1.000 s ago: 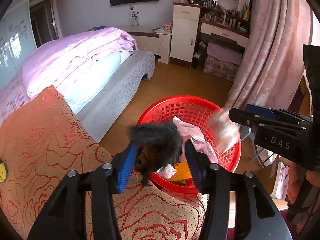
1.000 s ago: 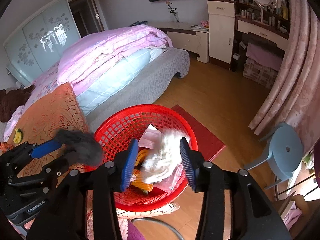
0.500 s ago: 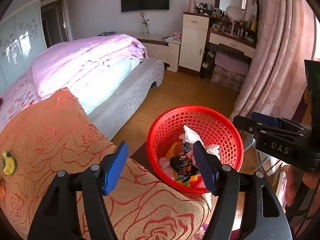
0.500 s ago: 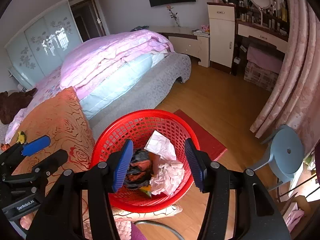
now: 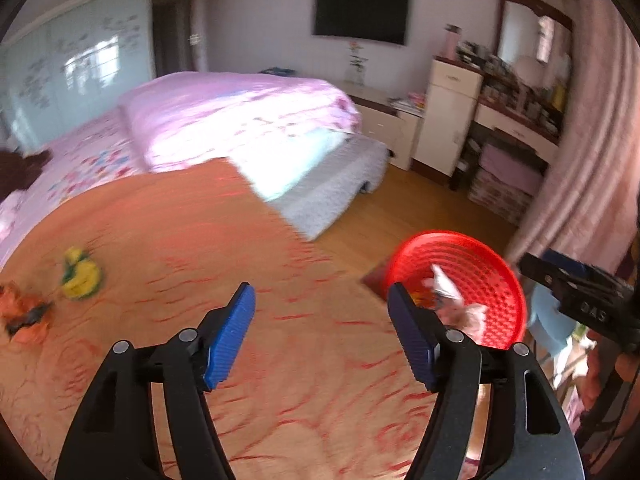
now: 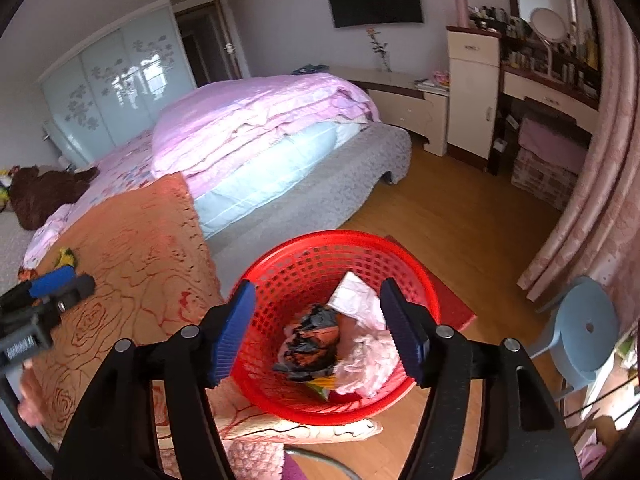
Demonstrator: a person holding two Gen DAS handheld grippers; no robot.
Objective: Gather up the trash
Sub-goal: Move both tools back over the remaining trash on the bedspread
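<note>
1. Your red basket [image 6: 340,320] stands on the wooden floor, touching the corner of the orange rose-patterned blanket [image 5: 200,260] on the bed. It already holds several pieces of trash: white crumpled paper [image 6: 354,294], a black crumpled wrapper [image 6: 310,340], a pale pink wad [image 6: 368,364] and a bit of yellow beneath them.

2. Judging by the blanket, the job is not finished. In the left wrist view a yellow-green scrap [image 5: 80,274] lies at about nine o'clock, well apart from the basket, and an orange and black scrap [image 5: 24,312] lies just beside it, nearer the edge of the view.

3. Your left gripper [image 5: 320,332] points down at a slant over bare blanket, with the basket off at three o'clock. Its jaws are opening, already wide, and nothing is between them.

4. Your right gripper [image 6: 318,328] points down at a slant over the basket's mouth. Its jaws are opening too, and they hold nothing; the trash seen between them lies in the basket below.

5. The left view is blurred, so finer detail of the scraps cannot be told.
</note>
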